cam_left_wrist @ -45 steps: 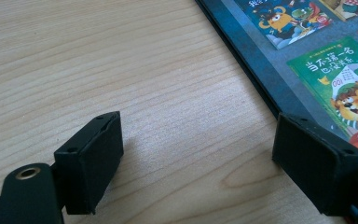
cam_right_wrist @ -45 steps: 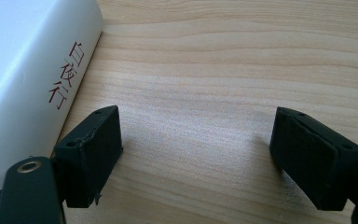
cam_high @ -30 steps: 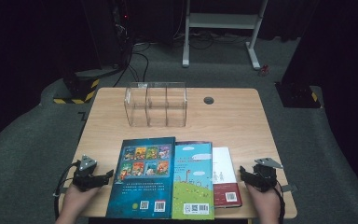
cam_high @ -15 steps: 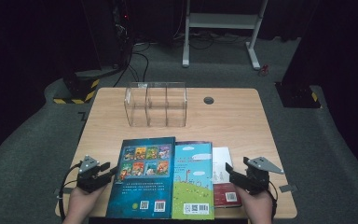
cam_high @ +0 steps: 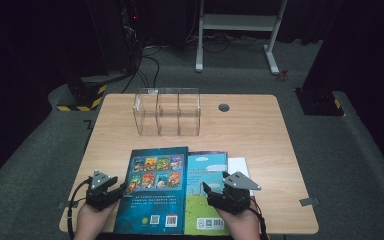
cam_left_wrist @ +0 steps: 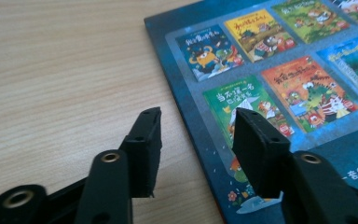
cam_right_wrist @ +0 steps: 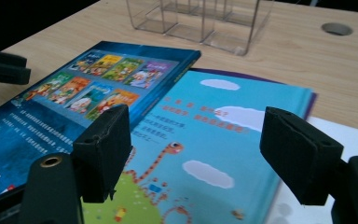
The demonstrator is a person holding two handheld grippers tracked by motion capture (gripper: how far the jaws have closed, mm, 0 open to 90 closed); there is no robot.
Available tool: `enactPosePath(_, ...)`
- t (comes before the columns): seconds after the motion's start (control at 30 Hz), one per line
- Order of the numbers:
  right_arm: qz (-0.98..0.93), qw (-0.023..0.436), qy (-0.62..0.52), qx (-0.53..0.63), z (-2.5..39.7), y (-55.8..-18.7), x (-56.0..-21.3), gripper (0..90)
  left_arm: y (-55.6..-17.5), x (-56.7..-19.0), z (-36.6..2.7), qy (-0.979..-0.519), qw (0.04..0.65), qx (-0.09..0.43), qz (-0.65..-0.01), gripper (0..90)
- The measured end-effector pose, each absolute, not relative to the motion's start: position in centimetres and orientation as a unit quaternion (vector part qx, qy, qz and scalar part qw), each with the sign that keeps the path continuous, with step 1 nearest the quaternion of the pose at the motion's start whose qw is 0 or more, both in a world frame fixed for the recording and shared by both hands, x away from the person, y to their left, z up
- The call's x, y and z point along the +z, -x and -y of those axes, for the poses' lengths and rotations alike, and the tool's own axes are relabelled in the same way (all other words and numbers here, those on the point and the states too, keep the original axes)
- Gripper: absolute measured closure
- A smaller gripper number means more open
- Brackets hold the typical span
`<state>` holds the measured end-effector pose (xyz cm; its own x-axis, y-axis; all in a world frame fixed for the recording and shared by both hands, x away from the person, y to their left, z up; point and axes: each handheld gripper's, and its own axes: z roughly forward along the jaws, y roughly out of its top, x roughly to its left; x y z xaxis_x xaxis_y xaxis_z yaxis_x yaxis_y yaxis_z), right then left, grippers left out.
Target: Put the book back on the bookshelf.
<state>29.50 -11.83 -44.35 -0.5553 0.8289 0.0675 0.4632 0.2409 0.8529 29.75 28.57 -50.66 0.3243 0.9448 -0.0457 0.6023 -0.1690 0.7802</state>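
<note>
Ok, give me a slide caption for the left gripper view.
Open left gripper straddling the dark blue book's edge on the wooden table.

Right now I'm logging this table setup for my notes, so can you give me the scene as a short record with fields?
surface: wooden table
far side: clear divided organiser, empty, upright
top book: dark blue book, lying flat, overlapping the light blue book's left edge
second book: light blue book, flat
beneath: white book, mostly covered
left claw: open, straddling the dark blue book's left edge
right claw: open, over the light blue book
table hole: grey grommet
</note>
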Motion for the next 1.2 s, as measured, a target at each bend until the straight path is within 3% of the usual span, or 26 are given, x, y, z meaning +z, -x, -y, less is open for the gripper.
enactPosePath(0.13, -0.766, 0.187, -0.424, 0.445, 10.6, -29.7, -44.7, 28.0, -29.9, -51.1, -28.4, -0.736, 0.351, 0.234, -0.530, 40.6)
enactPosePath(0.4, -0.788, 0.162, -0.416, 0.424, 8.6, -30.1, -45.4, 27.9, -30.1, -51.6, -28.3, -0.735, 0.360, 0.190, -0.542, 33.8)
enactPosePath(0.8, -0.797, 0.143, -0.420, 0.410, 7.4, -29.5, -45.7, 24.9, -30.2, -52.1, -28.5, -0.723, 0.405, 0.105, -0.550, 35.5)
enactPosePath(0.9, -0.797, 0.144, -0.420, 0.410, 7.6, -29.3, -45.7, 24.5, -30.1, -52.1, -27.9, -0.723, 0.399, 0.115, -0.553, 31.4)
enactPosePath(1.2, -0.792, 0.143, -0.424, 0.414, 8.3, -29.1, -45.6, 23.0, -30.2, -52.0, -25.5, -0.734, 0.403, 0.101, -0.537, 31.5)
